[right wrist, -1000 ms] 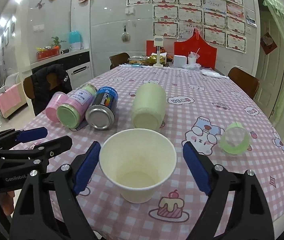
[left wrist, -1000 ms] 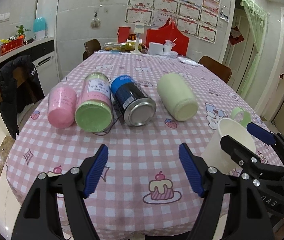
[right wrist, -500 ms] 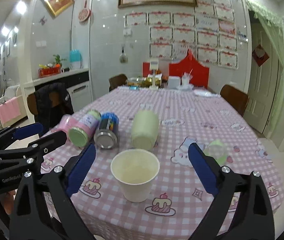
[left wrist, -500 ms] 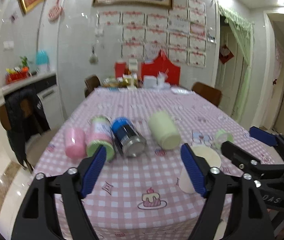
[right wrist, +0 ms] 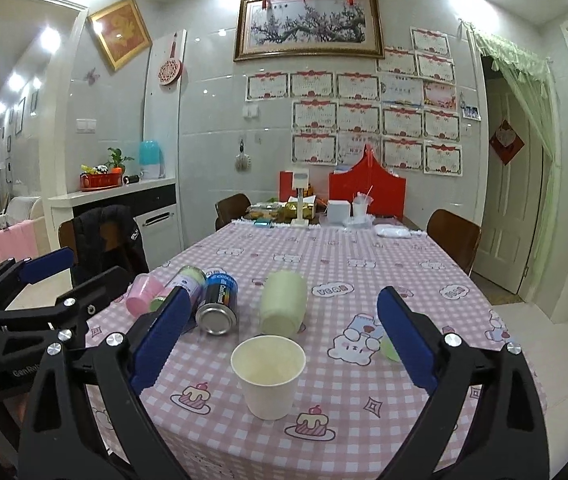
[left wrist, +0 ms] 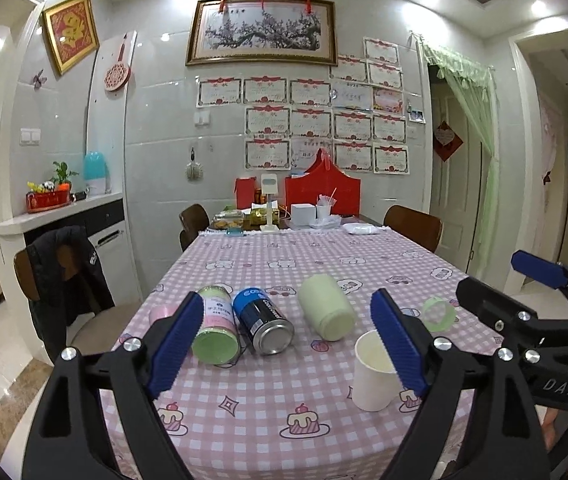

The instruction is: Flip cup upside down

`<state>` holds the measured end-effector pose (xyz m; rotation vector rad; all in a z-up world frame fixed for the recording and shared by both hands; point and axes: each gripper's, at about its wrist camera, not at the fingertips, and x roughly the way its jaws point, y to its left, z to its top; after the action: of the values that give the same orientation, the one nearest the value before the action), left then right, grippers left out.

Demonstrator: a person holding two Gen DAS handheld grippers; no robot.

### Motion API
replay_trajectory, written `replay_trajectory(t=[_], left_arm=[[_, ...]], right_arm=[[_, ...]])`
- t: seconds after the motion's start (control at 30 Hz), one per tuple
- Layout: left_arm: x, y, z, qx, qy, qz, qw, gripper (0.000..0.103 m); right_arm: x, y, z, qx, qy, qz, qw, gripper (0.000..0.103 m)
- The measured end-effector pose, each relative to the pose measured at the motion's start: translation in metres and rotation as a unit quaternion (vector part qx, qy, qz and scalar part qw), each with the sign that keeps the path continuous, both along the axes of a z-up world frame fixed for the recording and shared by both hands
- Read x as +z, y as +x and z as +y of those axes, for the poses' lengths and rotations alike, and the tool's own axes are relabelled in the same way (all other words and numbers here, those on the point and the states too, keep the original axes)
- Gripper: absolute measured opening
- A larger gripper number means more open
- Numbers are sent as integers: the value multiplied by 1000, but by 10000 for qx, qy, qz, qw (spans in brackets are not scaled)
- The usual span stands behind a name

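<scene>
A white paper cup (right wrist: 268, 376) stands upright, mouth up, near the front edge of the pink checked table (right wrist: 364, 272). It also shows in the left wrist view (left wrist: 374, 376), partly behind a blue pad. My right gripper (right wrist: 279, 344) is open and empty, held back from the cup and above the table's front edge. My left gripper (left wrist: 288, 344) is open and empty, to the left of the cup. The right gripper's fingers (left wrist: 540, 270) show at the right of the left wrist view.
Behind the cup lie a pale green jar (right wrist: 284, 304), a blue can (right wrist: 217, 304), a green-lidded jar (left wrist: 215, 328) and a pink cup (right wrist: 141, 300). A green tape ring (left wrist: 438, 314) lies to the right. Chairs (right wrist: 454, 240) flank the table; clutter sits at the far end.
Both grippers have pulled back and risen away from the table. The cup, which stood between the right fingers, is now farther off. Both stay open.
</scene>
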<state>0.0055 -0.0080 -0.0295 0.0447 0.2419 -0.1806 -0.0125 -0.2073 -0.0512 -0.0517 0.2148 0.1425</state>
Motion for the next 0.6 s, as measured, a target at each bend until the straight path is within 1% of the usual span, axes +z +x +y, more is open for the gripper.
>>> replay_trajectory(t=[0.1, 0.2, 0.3, 0.6], left_arm=[[2, -6, -2, 54, 73, -125, 9999, 84], [5, -9, -2, 21, 3, -214, 9998, 84], [7, -12, -3, 38, 12, -280, 9996, 84], [11, -18, -4, 117, 19, -466, 9988, 84]], right_arm=[[0, -5, -1, -114, -27, -78, 9999, 93], [1, -8, -1, -105, -22, -131, 9999, 93], [1, -10, -2, -122, -22, -192, 9997, 95], [2, -13, -1, -100, 24, -286, 9995, 95]])
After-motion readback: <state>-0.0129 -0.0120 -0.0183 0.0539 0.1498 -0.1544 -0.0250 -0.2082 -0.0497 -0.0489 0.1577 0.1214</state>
